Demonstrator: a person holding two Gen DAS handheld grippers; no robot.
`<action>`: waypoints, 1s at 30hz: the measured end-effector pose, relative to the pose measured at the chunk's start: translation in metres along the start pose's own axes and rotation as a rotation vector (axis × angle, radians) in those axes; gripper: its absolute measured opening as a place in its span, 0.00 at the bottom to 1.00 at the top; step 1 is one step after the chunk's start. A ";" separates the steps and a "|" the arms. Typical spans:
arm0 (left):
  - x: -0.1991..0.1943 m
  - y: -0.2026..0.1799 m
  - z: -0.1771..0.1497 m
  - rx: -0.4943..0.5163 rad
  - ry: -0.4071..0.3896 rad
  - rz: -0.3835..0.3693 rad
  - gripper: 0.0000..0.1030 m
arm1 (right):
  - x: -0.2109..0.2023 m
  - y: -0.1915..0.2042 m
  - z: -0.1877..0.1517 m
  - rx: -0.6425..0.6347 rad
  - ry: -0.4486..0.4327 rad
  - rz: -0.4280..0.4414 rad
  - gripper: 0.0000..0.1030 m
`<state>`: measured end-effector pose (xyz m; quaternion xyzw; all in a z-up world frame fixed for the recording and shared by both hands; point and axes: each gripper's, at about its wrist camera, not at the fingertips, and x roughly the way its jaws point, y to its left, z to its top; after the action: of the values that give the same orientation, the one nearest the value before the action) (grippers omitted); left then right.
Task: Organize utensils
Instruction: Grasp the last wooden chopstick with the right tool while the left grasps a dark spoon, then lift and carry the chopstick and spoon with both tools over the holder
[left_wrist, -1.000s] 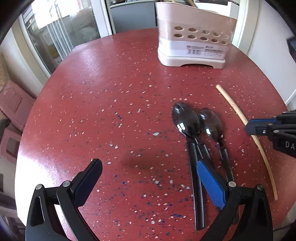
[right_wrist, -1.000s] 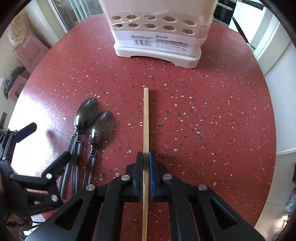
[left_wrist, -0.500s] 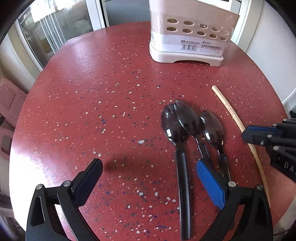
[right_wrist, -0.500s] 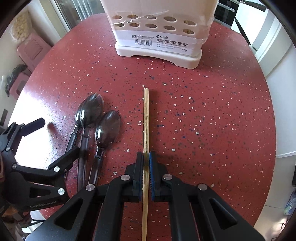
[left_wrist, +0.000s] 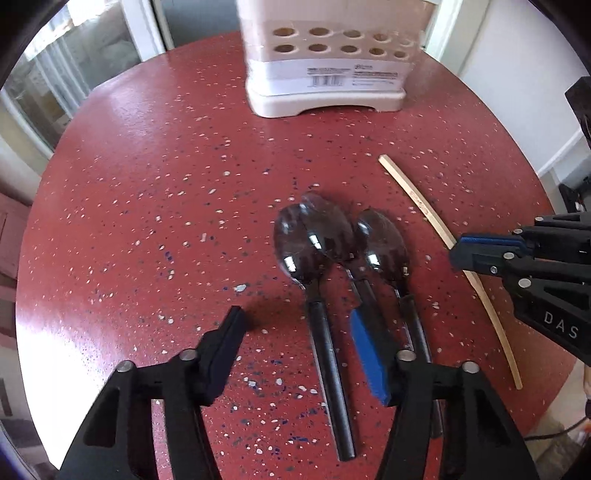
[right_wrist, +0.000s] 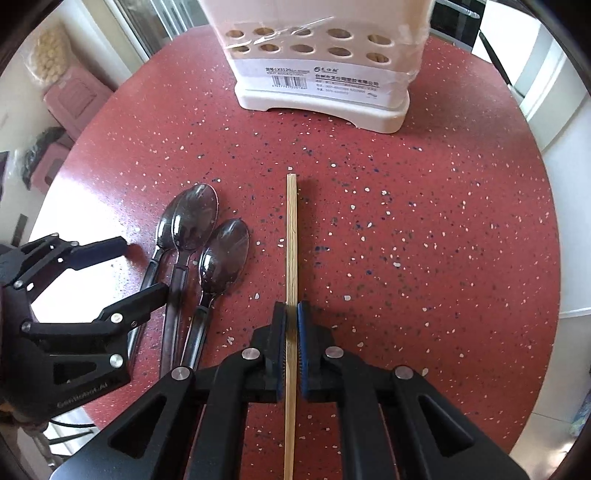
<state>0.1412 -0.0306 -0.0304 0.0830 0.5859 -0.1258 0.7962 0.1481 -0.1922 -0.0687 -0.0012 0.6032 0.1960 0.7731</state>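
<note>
1. While the left gripper (left_wrist: 295, 354) is closing, the handle of the leftmost spoon (left_wrist: 325, 354) lies between its fingers, apart from both pads; its long axis runs along the line the fingers point, bowl toward the holder (left_wrist: 325, 92).
2. Two more spoons crowd that grip. The middle spoon (left_wrist: 332, 232) overlaps the left spoon's bowl, and its handle passes under or just beside the blue pad (left_wrist: 369, 358) of the right-hand finger. The right spoon (left_wrist: 384, 247) lies outside that finger.
3. Judged from this, the closing fingers could catch two handles, or the overlapped bowl could drag its neighbour along.
4. The right gripper (right_wrist: 291, 325) has its fingers pressed together on the chopstick (right_wrist: 291, 229), pinching it nearer the camera-side end. The stick runs straight ahead along the fingers toward the holder; whether it has left the table (right_wrist: 424, 240) I cannot tell.
5. The left gripper is nearer the spoons; the right is nearer the stick, which lies just right of the spoons, roughly parallel and apart from them.
6. The white holder stands at the table's far side, well apart from all the utensils, with round holes in its front; its compartments are out of view. The red speckled table between is bare, so nothing blocks either carry.
</note>
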 end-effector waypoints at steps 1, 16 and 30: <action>-0.001 -0.003 0.001 0.020 0.002 -0.010 0.68 | -0.001 -0.003 -0.002 0.005 -0.007 0.010 0.06; -0.049 0.001 -0.039 -0.085 -0.325 -0.043 0.40 | -0.048 -0.031 -0.033 0.005 -0.185 0.119 0.06; -0.057 0.016 -0.038 -0.163 -0.389 -0.060 0.40 | -0.083 -0.030 -0.042 0.009 -0.284 0.132 0.06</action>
<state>0.0956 0.0010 0.0124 -0.0249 0.4317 -0.1156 0.8942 0.1019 -0.2549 -0.0094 0.0696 0.4874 0.2420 0.8361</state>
